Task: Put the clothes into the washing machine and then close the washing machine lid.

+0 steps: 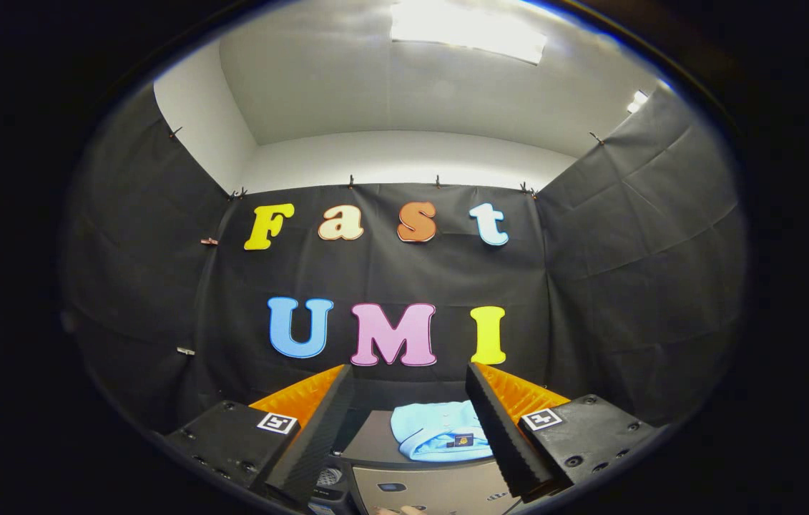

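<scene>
Black cloth (390,279) walls the booth on three sides, pinned up by small clips, with a pale wall and ceiling above it and a bright ceiling light (467,28) overhead. We look forward along our gripper (410,379), whose two fingers stand well apart, released and pressing on nothing. Each finger has a ribbed black pad facing inward, an orange body behind it and a black mount with a square marker on top.

Between the fingers, and below their tips, we see the washer (375,440), a grey box with a dark flat top. On that top lies a folded light-blue shirt (433,429), its collar toward us and a small dark tag (463,439) at its near edge. The shirt sits toward the right finger (501,429), whose pad covers its right side; we cannot tell whether the pad touches the cloth. The left finger (318,429) is apart from the shirt, with bare washer top showing between them.

The shirt rests on the outside of the washer, not inside it. From this angle we cannot tell whether the surface it lies on is the lid or how the lid stands. Part of the washer's pale front shows beneath the top, with a small dark oval on it.
</scene>
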Tool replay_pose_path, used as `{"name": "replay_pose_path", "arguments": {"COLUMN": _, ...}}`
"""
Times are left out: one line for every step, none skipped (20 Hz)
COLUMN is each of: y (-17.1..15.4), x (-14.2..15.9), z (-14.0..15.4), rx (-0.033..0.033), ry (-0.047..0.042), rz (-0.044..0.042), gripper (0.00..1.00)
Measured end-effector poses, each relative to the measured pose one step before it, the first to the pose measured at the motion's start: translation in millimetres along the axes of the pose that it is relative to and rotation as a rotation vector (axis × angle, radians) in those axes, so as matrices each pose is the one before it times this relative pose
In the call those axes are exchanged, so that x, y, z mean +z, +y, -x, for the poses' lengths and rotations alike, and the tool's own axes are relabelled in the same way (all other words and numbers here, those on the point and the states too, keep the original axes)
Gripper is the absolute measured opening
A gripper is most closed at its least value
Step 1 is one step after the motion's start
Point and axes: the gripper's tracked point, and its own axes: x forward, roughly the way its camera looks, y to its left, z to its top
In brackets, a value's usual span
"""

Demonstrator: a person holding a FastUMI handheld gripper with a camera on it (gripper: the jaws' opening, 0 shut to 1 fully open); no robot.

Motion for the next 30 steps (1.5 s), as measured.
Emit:
{"name": "replay_pose_path", "arguments": {"y": -0.61, "x": 0.16, "z": -0.35, "rx": -0.00270, "ry": 0.00051, "rz": 0.00121, "gripper": 0.98}}
{"name": "replay_pose_path", "arguments": {"y": -0.93, "x": 0.07, "z": 0.09, "rx": -0.00258, "ry": 0.00029, "rz": 0.00131, "gripper": 0.98}}
{"name": "replay_pose_path", "arguments": {"y": 0.03, "x": -0.04, "z": -0.94, "rx": -0.00216, "ry": 0.00068, "rz": 0.00145, "gripper": 0.98}}
{"name": "replay_pose_path", "arguments": {"y": -0.08, "x": 0.50, "z": -0.55, "rx": -0.00110, "ry": 0.00071, "rz": 0.00094, "gripper": 0.98}}
{"name": "replay_pose_path", "arguments": {"y": 0.53, "x": -0.56, "z": -0.96, "rx": 0.00043, "ry": 0.00155, "rz": 0.00156, "gripper": 0.98}}
{"name": "replay_pose_path", "arguments": {"y": -0.11, "x": -1.30, "z": -0.28, "rx": 0.00024, "ry": 0.00202, "rz": 0.00295, "gripper": 0.98}}
{"name": "replay_pose_path", "arguments": {"y": 0.34, "x": -0.43, "z": -1.66, "rx": -0.00101, "ry": 0.00241, "rz": 0.00415, "gripper": 0.98}}
{"name": "replay_pose_path", "arguments": {"y": -0.26, "x": -0.92, "z": -1.94, "rx": -0.00032, "ry": 0.00303, "rz": 0.00408, "gripper": 0.98}}
{"name": "replay_pose_path", "arguments": {"y": 0.44, "x": -1.18, "z": -2.13, "rx": -0.00116, "ry": 0.00372, "rz": 0.00334, "gripper": 0.98}}
{"name": "replay_pose_path", "arguments": {"y": 0.01, "x": -0.84, "z": -2.14, "rx": -0.00037, "ry": 0.00169, "rz": 0.00337, "gripper": 0.98}}
{"name": "replay_pose_path", "arguments": {"y": -0.09, "x": -0.47, "z": -2.60, "rx": -0.00084, "ry": 0.00221, "rz": 0.00147, "gripper": 0.98}}
{"name": "replay_pose_path", "arguments": {"y": -0.50, "x": -0.71, "z": -2.99, "rx": -0.00101, "ry": 0.00362, "rz": 0.00112, "gripper": 0.98}}
{"name": "replay_pose_path", "arguments": {"y": -0.25, "x": -0.72, "z": -4.64, "rx": -0.00298, "ry": 0.00526, "rz": 0.00223, "gripper": 0.98}}
{"name": "replay_pose_path", "arguments": {"y": -0.30, "x": -0.30, "z": -5.04, "rx": 0.00167, "ry": 0.00419, "rz": 0.00424, "gripper": 0.98}}
{"name": "replay_pose_path", "arguments": {"y": 0.43, "x": -1.04, "z": -6.74, "rx": 0.00279, "ry": 0.00643, "rz": 0.00495, "gripper": 0.98}}
{"name": "replay_pose_path", "arguments": {"y": -0.90, "x": 0.68, "z": -7.36, "rx": -0.00047, "ry": 0.00349, "rz": 0.00505, "gripper": 0.98}}
{"name": "replay_pose_path", "arguments": {"y": -1.06, "x": 0.67, "z": -8.76, "rx": -0.00132, "ry": 0.00303, "rz": 0.00440, "gripper": 0.98}}
{"name": "replay_pose_path", "arguments": {"y": -0.83, "x": 0.73, "z": -9.11, "rx": 0.00251, "ry": 0.00389, "rz": 0.00120, "gripper": 0.98}}
{"name": "replay_pose_path", "arguments": {"y": -0.68, "x": -0.41, "z": -9.94, "rx": 0.00313, "ry": 0.00752, "rz": -0.00278, "gripper": 0.98}}
{"name": "replay_pose_path", "arguments": {"y": -2.34, "x": -1.93, "z": -9.59, "rx": -0.00238, "ry": 0.01324, "rz": -0.00540, "gripper": 0.98}}
{"name": "replay_pose_path", "arguments": {"y": -2.85, "x": -2.26, "z": -10.40, "rx": -0.00528, "ry": 0.01158, "rz": -0.00509, "gripper": 0.98}}
{"name": "replay_pose_path", "arguments": {"y": -4.63, "x": -1.10, "z": -10.34, "rx": -0.01013, "ry": 0.00880, "rz": -0.00362, "gripper": 0.98}}
{"name": "replay_pose_path", "arguments": {"y": -4.02, "x": -1.47, "z": -11.35, "rx": -0.01073, "ry": 0.01048, "rz": -0.00267, "gripper": 0.98}}
{"name": "replay_pose_path", "arguments": {"y": -3.90, "x": -2.76, "z": -10.72, "rx": -0.01036, "ry": 0.01169, "rz": -0.00252, "gripper": 0.98}}
{"name": "replay_pose_path", "arguments": {"y": -2.85, "x": -3.56, "z": -11.71, "rx": -0.00804, "ry": 0.01736, "rz": -0.00331, "gripper": 0.98}}
{"name": "replay_pose_path", "arguments": {"y": -1.47, "x": -6.11, "z": -13.66, "rx": -0.00362, "ry": 0.02631, "rz": -0.00323, "gripper": 0.98}}
{"name": "replay_pose_path", "arguments": {"y": -0.79, "x": -5.80, "z": -11.69, "rx": 0.00351, "ry": 0.02694, "rz": -0.00158, "gripper": 0.98}}
{"name": "replay_pose_path", "arguments": {"y": 0.28, "x": -4.91, "z": -10.80, "rx": 0.00483, "ry": 0.02633, "rz": -0.00382, "gripper": 0.98}}
{"name": "replay_pose_path", "arguments": {"y": -0.49, "x": -3.04, "z": -11.50, "rx": 0.00214, "ry": 0.01936, "rz": -0.00265, "gripper": 0.98}}
{"name": "replay_pose_path", "arguments": {"y": -1.90, "x": -4.49, "z": -12.01, "rx": -0.00371, "ry": 0.01729, "rz": 0.00398, "gripper": 0.98}}
